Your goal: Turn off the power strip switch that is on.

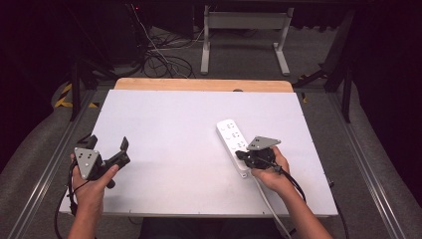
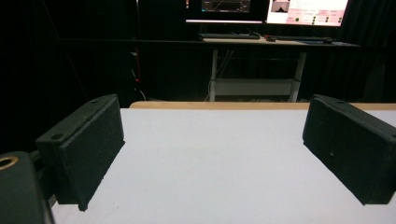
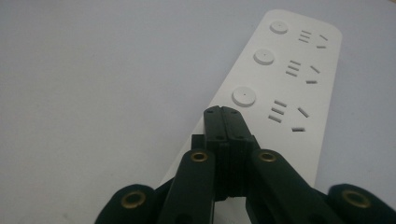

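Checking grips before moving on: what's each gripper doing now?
Left gripper: open, holding nothing.
Right gripper: shut, empty, tips over the power strip.

White table (image 1: 164,149) with a bare wooden strip (image 1: 199,84) along the far edge. On it, right of centre, one white power strip (image 1: 230,135), lying flat and slanted, cord (image 1: 271,209) trailing off the near edge.

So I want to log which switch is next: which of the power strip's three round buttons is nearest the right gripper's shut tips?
The button closest to the right gripper, just beyond its shut tips; the other two sit farther along the power strip.
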